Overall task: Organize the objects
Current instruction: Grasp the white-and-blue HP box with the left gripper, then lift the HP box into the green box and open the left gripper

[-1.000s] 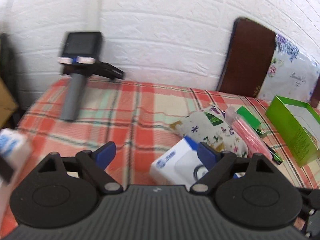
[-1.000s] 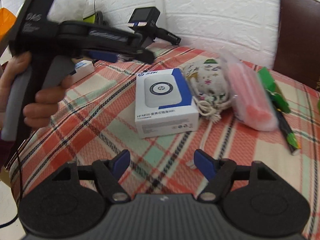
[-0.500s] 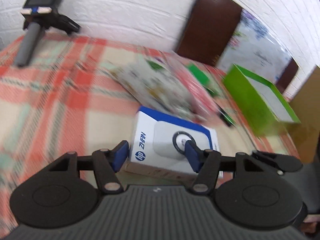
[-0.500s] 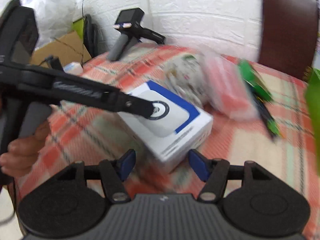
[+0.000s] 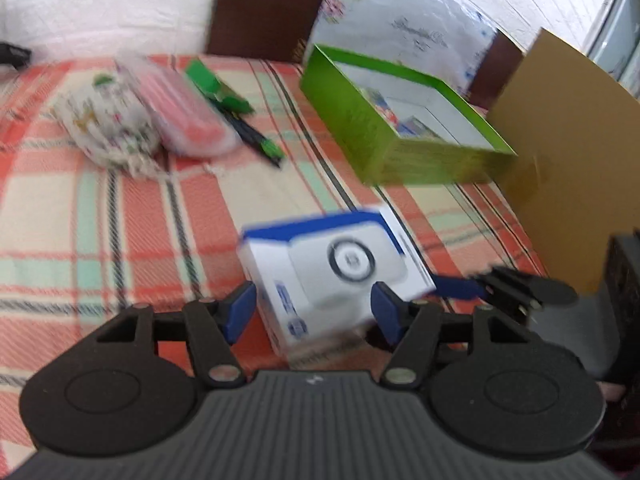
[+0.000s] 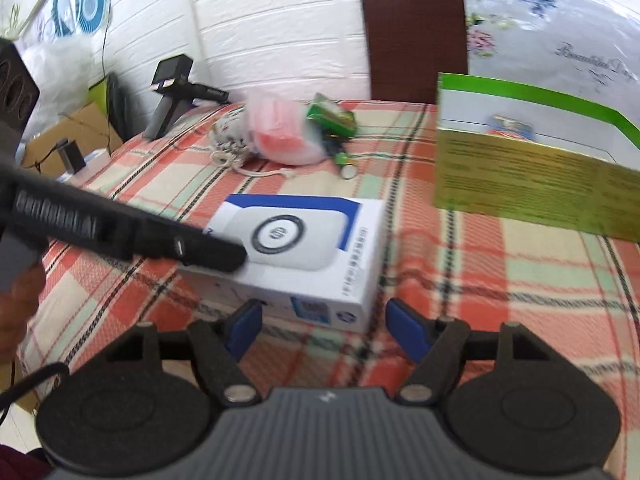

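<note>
Closest to me, my left gripper [image 5: 313, 314] has its blue fingers spread to either side of the white and blue box [image 5: 334, 276]; whether the pads actually touch the cardboard I cannot tell through the blur. My right gripper [image 6: 324, 326] is spread wide too, holding nothing, with the same box [image 6: 296, 256] just ahead of its fingertips on the plaid tablecloth [image 6: 500, 264].

I judge the box to be stiff printed cardboard, light, smooth-sided and a bit slippery, so I would pinch it across the two opposite side walls near the middle, not across a corner, and squeeze gently so the walls do not buckle.

Further ahead and to the right of the left claw sits the open green box [image 5: 384, 136], which I take to be the likely destination. Ahead and to the left lie the floral pouch [image 5: 108, 128], the pink packet [image 5: 188, 120] and the green pens [image 5: 240, 120], soft or thin things that would need a different grip.
</note>
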